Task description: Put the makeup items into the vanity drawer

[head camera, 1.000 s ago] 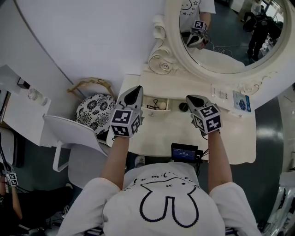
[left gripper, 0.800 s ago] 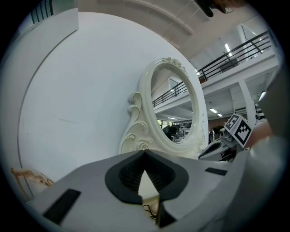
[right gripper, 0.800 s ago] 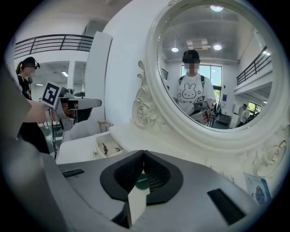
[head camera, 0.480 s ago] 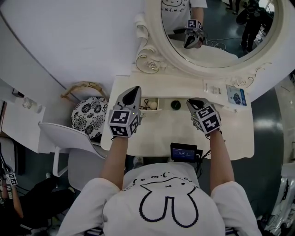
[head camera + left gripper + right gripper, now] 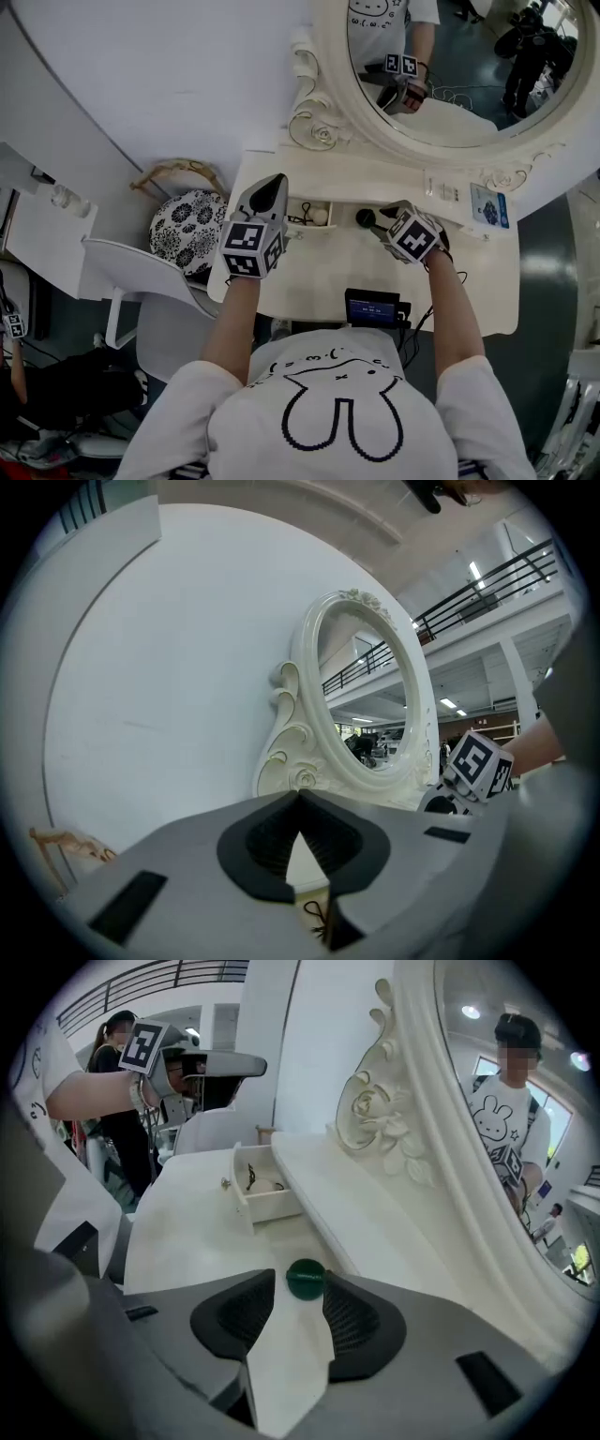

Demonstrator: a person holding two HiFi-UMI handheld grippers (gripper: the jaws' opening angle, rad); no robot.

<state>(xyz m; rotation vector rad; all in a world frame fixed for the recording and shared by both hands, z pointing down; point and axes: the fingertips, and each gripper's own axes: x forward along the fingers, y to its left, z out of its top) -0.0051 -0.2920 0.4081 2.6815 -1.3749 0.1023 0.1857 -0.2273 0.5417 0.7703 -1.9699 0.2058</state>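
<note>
Right gripper [image 5: 382,221] is tilted down at the vanity top [image 5: 328,272], jaws just been opening, now released and spread wide. Round dark green makeup pot [image 5: 306,1279] sits on the tabletop right at the jaw tips, in the gap between them. It's close against the right-hand pad; pads aren't pressing on it, so no grasp.

Pot is outside the drawer [image 5: 272,1206], just to its right in the head view and tight against the raised back ledge under the mirror [image 5: 450,75].

Drawer is pulled open and already has a black looped item [image 5: 251,1177] and a pale round item [image 5: 320,216] inside.

Left gripper [image 5: 272,183] is held about level in front of the open drawer, jaws clenched tip to tip, nothing between them. It isn't touching the drawer as far as either view shows.

Small screen device [image 5: 373,307] sits at the near edge of the table. White chair [image 5: 141,272] and patterned stool [image 5: 187,230] are off to the left
</note>
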